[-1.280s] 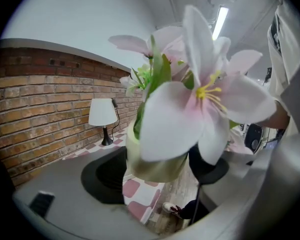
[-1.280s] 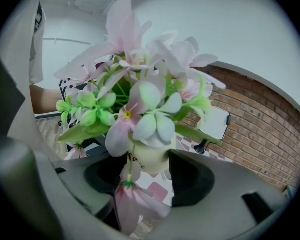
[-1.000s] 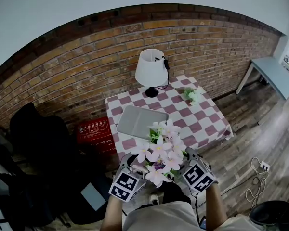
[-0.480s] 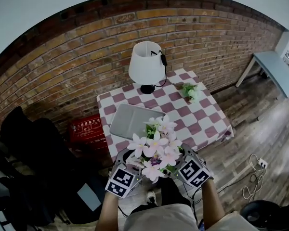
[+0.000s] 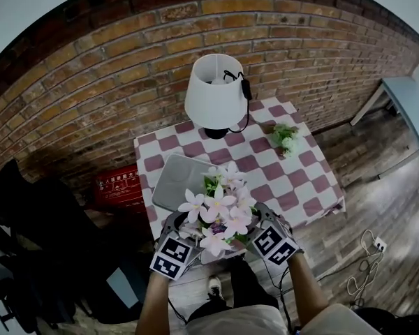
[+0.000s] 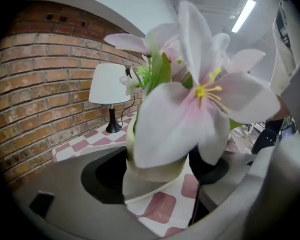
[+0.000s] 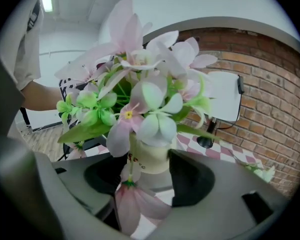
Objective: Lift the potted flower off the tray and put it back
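The potted flower (image 5: pixel 216 211), pink and white blooms in a cream pot, hangs in the air over the table's near edge. My left gripper (image 5: pixel 186 230) and right gripper (image 5: pixel 249 225) are both shut on the pot from opposite sides. In the left gripper view the pot (image 6: pixel 151 173) sits between the dark pads of the left gripper (image 6: pixel 157 171). The right gripper view shows the pot (image 7: pixel 151 156) pinched in the right gripper (image 7: pixel 150 173). The grey tray (image 5: pixel 173 179) lies on the checked table, just beyond the blooms, which hide its near corner.
A white lamp (image 5: pixel 215 96) stands at the back of the checked table (image 5: pixel 297 180); a small green sprig (image 5: pixel 285 137) lies at the back right. A red box (image 5: pixel 119 185) and dark bags sit on the floor at left. A grey table (image 5: pixel 405 96) stands far right.
Both grippers have carried the pot forward towards the table. The blooms now overlap the tray's near corner, and the lamp and table look closer.
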`<state>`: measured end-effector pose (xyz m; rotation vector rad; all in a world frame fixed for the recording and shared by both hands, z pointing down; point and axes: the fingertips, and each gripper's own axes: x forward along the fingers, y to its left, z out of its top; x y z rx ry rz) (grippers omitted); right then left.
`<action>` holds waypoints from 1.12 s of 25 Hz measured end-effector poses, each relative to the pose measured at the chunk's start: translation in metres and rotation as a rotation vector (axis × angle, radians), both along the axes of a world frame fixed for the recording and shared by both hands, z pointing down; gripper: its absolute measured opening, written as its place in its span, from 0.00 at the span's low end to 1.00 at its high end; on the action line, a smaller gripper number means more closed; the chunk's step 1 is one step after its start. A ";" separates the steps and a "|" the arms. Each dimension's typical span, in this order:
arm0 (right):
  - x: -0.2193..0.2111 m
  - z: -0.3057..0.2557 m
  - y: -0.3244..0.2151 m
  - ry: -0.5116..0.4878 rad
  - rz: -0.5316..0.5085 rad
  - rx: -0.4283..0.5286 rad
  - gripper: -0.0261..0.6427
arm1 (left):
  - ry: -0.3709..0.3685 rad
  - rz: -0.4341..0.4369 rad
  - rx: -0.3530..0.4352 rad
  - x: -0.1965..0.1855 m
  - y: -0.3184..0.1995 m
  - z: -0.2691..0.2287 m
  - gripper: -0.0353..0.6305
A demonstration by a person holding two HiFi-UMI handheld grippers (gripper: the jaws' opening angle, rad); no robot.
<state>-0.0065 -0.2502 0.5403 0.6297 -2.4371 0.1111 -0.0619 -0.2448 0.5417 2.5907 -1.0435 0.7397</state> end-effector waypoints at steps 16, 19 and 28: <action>-0.015 0.091 -0.092 0.090 -0.076 -0.045 0.46 | -0.054 -0.059 -0.148 -0.013 -0.087 0.097 0.68; -0.017 0.101 -0.104 0.115 -0.089 -0.040 0.46 | -0.056 -0.068 -0.162 -0.015 -0.097 0.108 0.68; -0.015 0.118 -0.123 0.110 -0.087 -0.072 0.46 | -0.065 -0.072 -0.159 -0.013 -0.118 0.120 0.68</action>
